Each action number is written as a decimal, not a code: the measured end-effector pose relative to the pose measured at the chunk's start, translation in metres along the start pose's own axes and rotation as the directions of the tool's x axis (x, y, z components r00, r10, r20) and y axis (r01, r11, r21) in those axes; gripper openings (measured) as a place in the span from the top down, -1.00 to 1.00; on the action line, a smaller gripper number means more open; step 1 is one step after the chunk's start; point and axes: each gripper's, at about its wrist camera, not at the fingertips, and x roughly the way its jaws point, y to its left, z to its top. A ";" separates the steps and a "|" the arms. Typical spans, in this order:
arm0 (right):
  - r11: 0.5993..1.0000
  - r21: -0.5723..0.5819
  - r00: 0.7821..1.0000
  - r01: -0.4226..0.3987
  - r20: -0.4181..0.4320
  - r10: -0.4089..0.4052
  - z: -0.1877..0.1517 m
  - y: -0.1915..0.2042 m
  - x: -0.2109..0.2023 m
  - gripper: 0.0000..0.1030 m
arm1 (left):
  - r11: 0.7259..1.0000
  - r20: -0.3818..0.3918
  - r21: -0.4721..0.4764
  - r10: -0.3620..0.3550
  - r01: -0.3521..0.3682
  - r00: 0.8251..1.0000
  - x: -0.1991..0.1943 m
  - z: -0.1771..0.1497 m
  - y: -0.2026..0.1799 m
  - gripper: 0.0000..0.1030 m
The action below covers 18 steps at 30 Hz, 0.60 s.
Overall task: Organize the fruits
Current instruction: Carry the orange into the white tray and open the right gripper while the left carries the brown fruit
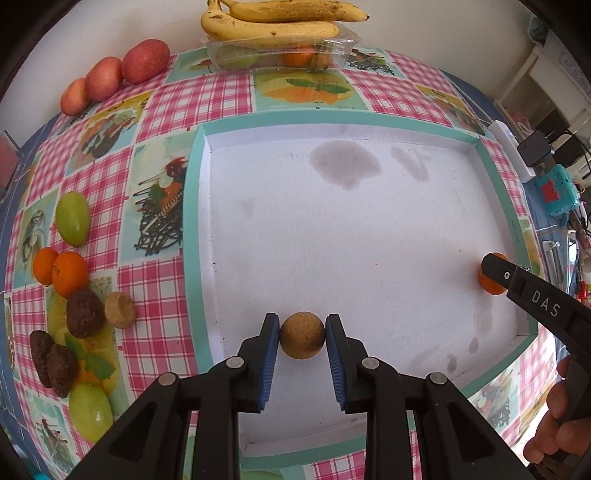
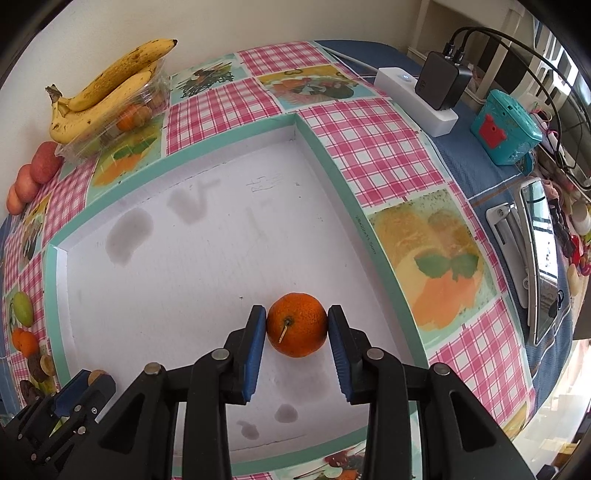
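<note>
Though gripped, orange between claw pads.

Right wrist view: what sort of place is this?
Probably a home, on a table. A fruit-print checked tablecloth covers it, a power strip with a charger sits at the edge, and bananas lie on a plastic tub by the wall.

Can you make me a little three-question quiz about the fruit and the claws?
1. True or false: the left claw has a round tan-brown fruit between its blue pads.
2. What sits between the right claw's pads? A) a yellow banana B) a round orange tangerine C) a green mango
3. Fill in: the yellow spotted bananas rest on a clear ______ box.

Key: 1 true; 2 B; 3 plastic.
</note>
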 end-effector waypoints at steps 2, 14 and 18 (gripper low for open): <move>1.000 0.000 1.000 -0.001 -0.001 0.001 0.000 0.000 0.000 0.30 | 1.000 -0.004 0.000 0.002 -0.002 1.000 0.000 0.000 0.001 0.46; 0.999 -0.027 0.999 -0.024 0.046 0.025 0.002 0.006 -0.015 -0.14 | 1.000 0.013 -0.016 -0.008 0.009 1.000 -0.016 0.003 0.008 0.45; 0.999 -0.027 0.998 -0.028 0.053 0.029 0.003 0.006 -0.018 -0.15 | 0.999 0.030 -0.034 -0.001 0.002 1.000 -0.024 0.003 0.015 0.44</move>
